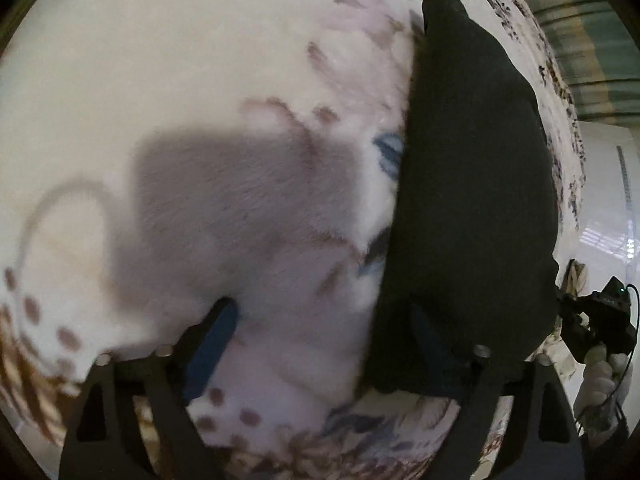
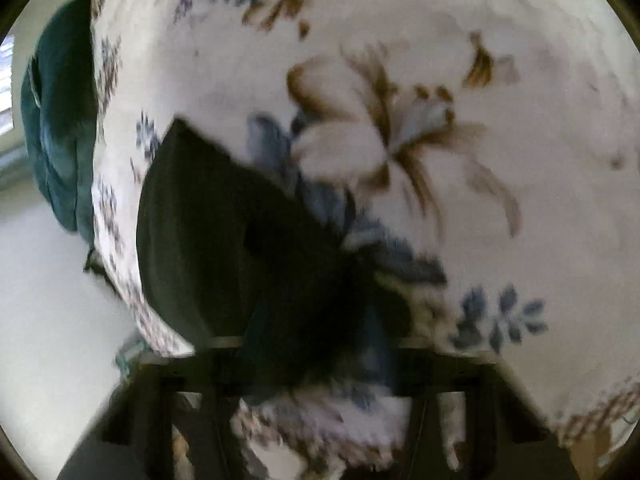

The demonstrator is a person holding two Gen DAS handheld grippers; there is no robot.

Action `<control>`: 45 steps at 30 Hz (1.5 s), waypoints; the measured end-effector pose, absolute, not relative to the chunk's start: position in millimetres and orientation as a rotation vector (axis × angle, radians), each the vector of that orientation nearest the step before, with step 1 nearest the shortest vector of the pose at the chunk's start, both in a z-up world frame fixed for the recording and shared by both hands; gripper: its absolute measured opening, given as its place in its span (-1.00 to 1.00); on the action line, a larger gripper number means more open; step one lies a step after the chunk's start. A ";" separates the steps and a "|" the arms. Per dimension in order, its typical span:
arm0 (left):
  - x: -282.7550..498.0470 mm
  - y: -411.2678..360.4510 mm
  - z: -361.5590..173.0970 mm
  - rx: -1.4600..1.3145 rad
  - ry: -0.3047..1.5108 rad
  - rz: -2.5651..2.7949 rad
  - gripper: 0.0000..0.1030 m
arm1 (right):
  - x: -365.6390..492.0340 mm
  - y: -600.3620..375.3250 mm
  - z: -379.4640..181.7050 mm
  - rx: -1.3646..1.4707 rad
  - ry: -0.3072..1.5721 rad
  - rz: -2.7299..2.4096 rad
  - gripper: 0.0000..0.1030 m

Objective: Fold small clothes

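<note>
Left gripper [image 1: 324, 336] jaws apart, black garment [image 1: 472, 184] edge at 3 o'clock on the bedspread [image 1: 180, 60]; right gripper [image 2: 316, 336] blurred, jaws' state unclear

White fleecy bedspread with brown and blue flower print [image 1: 224, 80] fills both views. Bunched teal plush blanket [image 2: 60, 120] lies at its far edge, left in right wrist view. Pale glossy floor [image 1: 604, 236] beyond bed edge. Striped green-beige curtain [image 1: 588, 52] behind.

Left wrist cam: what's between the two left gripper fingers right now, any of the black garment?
Mostly bare floral bedspread. In the left wrist view the black garment covers only the right-hand finger; the left gripper stands open.
</note>
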State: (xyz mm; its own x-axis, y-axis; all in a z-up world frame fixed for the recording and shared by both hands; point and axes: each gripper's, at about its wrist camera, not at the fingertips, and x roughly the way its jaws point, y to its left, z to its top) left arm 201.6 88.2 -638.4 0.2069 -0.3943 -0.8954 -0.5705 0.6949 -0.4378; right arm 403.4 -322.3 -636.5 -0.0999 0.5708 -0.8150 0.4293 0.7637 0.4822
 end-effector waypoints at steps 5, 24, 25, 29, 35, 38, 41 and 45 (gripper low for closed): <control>207.2 87.7 -644.2 -0.900 1.410 0.143 1.00 | 399.4 -313.0 -589.1 0.632 1.598 0.122 -0.89; 203.5 97.2 -641.0 -0.992 1.359 0.190 1.00 | 346.2 -344.9 -691.3 1.338 1.700 0.164 -0.46; 202.6 104.7 -645.1 -1.004 1.359 0.184 1.00 | 358.4 -340.1 -672.3 1.193 1.610 0.205 -0.58; 199.6 118.6 -644.1 -1.085 1.335 0.180 1.00 | 371.6 -319.6 -623.5 0.846 1.375 0.442 -0.62; 199.8 125.5 -619.5 -1.111 1.225 0.186 1.00 | 364.5 -346.0 -669.5 0.905 1.553 0.360 0.04; 221.9 121.5 -603.2 -1.041 1.186 0.154 1.00 | 366.0 -360.0 -645.7 0.888 1.511 0.317 0.11; 260.7 120.0 -596.0 -0.946 1.145 0.144 1.00 | 378.3 -369.8 -615.9 0.820 1.434 0.304 0.20; 313.4 132.1 -609.5 -0.926 1.117 0.127 0.99 | 432.6 -351.9 -592.3 0.676 1.399 0.387 0.22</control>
